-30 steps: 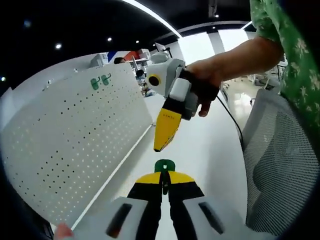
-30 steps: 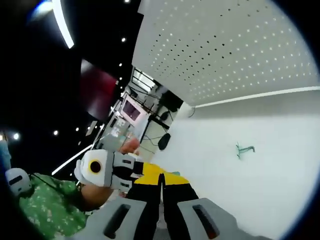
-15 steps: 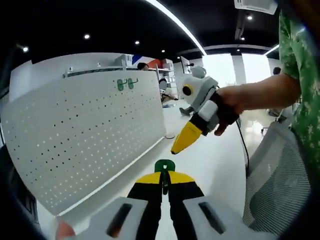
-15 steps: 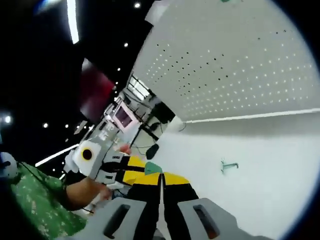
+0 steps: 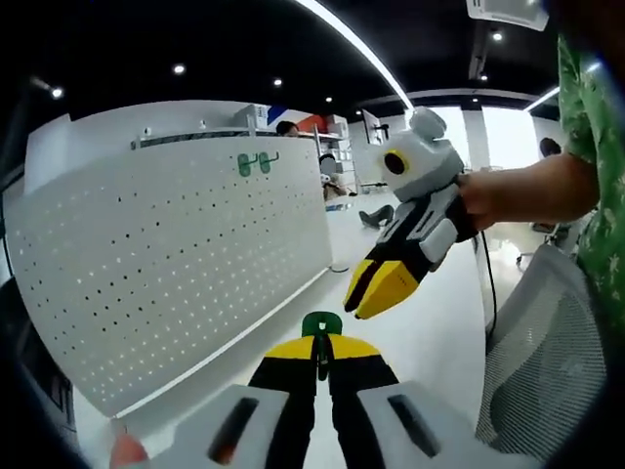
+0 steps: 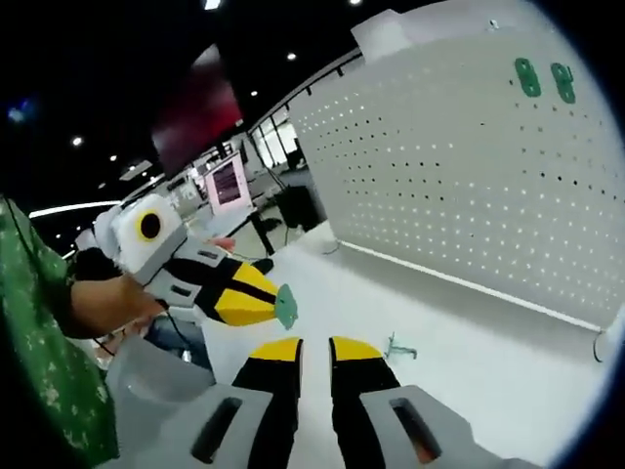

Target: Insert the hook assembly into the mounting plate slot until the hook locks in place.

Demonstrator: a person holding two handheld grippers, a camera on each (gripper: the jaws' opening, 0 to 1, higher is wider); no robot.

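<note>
Above white counter (image 6: 508, 362), beside upright pegboard (image 5: 166, 264): left gripper (image 5: 321, 344) jaws clamped on green hook (image 5: 320, 323), held in air. Right gripper (image 6: 314, 345) jaws slightly apart, empty. Second green hook (image 6: 398, 346) lies on counter mid-surface, open room around. Two green hooks (image 5: 256, 163) hang near pegboard's top edge.

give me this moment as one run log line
left tool: shut on green hook piece | right tool: open, empty | white perforated mounting board: two green hooks near top | small green hook lying on white table
</note>
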